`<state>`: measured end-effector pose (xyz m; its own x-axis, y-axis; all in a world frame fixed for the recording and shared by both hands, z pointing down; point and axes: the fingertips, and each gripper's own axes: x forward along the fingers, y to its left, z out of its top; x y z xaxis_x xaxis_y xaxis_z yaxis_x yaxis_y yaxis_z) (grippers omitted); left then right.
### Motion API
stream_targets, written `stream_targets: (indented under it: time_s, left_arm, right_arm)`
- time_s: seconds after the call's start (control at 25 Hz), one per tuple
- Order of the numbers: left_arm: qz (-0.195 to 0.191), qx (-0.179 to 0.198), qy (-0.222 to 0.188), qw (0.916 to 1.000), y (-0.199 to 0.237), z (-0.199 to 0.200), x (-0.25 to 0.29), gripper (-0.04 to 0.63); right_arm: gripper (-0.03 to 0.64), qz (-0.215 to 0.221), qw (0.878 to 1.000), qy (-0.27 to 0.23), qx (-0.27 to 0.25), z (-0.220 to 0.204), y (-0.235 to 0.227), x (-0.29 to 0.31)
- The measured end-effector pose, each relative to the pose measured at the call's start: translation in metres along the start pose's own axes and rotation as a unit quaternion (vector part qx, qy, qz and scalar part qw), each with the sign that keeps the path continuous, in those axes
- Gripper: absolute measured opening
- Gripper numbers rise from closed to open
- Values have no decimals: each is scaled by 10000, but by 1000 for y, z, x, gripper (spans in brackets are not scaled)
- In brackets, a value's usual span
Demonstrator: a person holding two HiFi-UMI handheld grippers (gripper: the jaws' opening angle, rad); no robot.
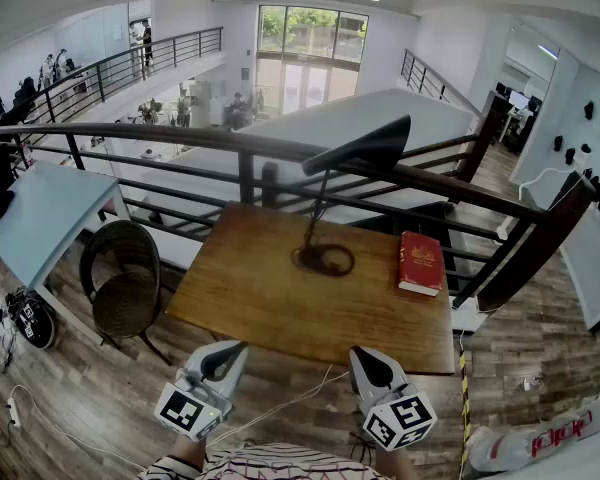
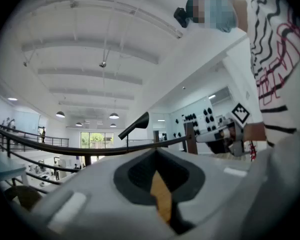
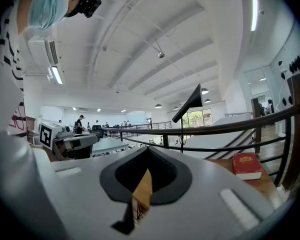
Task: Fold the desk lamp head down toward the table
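Note:
A black desk lamp stands on the wooden table (image 1: 280, 308), its round base (image 1: 323, 259) near the far middle and its thin stem upright. Its cone-shaped lamp head (image 1: 365, 145) is raised and tilted, also seen as lamp head (image 2: 135, 124) and lamp head (image 3: 190, 101). My left gripper (image 1: 223, 354) and right gripper (image 1: 363, 360) hover level in front of the table's near edge, well short of the lamp. Both are shut with nothing between the jaws.
A red book (image 1: 419, 262) lies at the table's right side. A dark railing (image 1: 280, 148) runs just behind the table. A wicker chair (image 1: 125, 283) stands to the left, and a cable (image 1: 280, 408) trails on the wooden floor.

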<state>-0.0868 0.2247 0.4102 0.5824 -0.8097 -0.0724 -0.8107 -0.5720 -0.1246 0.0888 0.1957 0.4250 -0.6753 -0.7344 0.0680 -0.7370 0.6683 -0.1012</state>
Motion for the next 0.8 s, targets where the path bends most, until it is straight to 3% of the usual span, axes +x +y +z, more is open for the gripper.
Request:
stream_targets:
  time_s: [0.32, 0.44, 0.56, 0.6, 0.68, 0.8]
  left_arm:
    - [107, -119, -56, 9999, -20, -8, 8, 2]
    - [101, -213, -131, 9996, -34, -14, 13, 3]
    - [128, -242, 42, 9996, -42, -26, 25, 3]
    - [125, -260, 110, 9995, -42, -29, 29, 28]
    - [151, -228, 151, 9995, -41, -32, 35, 210]
    - [155, -156, 133, 9997, -37, -32, 42, 222]
  right_arm:
    - [1, 170, 9997, 130, 85, -10, -13, -11]
    - [2, 417, 9989, 12, 220, -11, -18, -17]
    - [2, 525, 9983, -131, 199, -10, -23, -19]
    - [5, 559, 9982, -150, 183, -10, -24, -19]
    - [70, 613, 9978, -182, 179, -9, -23, -16]
    - [94, 562, 9980, -177, 214, -10, -28, -9]
